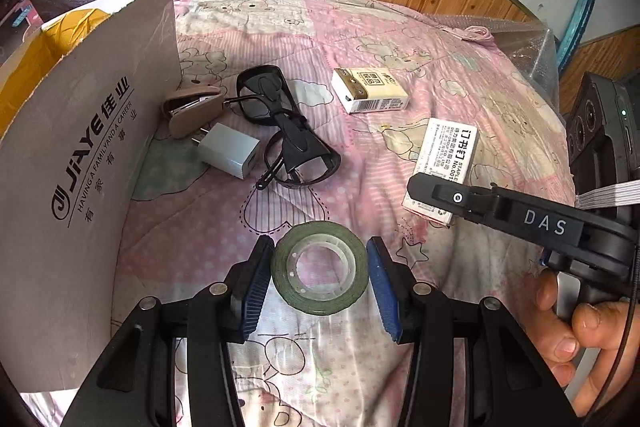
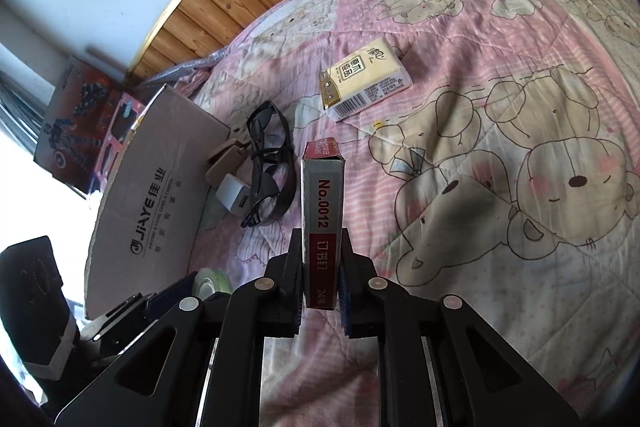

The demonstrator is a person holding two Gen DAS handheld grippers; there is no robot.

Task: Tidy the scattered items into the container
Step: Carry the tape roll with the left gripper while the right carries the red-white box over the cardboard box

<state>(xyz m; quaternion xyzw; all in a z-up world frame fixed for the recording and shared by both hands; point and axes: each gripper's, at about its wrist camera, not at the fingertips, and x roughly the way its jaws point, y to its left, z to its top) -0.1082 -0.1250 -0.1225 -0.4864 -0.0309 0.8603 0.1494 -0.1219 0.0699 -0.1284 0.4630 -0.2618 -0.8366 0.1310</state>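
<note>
Both pairs of jaws were engaged with small items: the right gripper (image 2: 320, 291) was closed on the near end of the narrow red-and-white cardboard staple box (image 2: 322, 227), while the left gripper (image 1: 320, 283) stood open around the flat green roll of tape (image 1: 319, 269), its blue pads (image 1: 254, 285) just beside the roll but not seen to press it. Whether the staple box had been lifted off the pink cartoon-print quilt (image 1: 420, 39) could not be told. Nothing could be seen inside the grey cardboard box with the yellow lining (image 1: 80, 163), which stood at the far left, so the tidying was judged to be at an early stage. Left lying on the quilt were the black-framed glasses (image 1: 286, 131), the white plug-in charger (image 1: 230, 155) and the beige stapler (image 1: 192, 109), all near the container wall, and the yellow-and-white tissue pack (image 1: 370, 89) further right. All six items were judged still to need placing.
</note>
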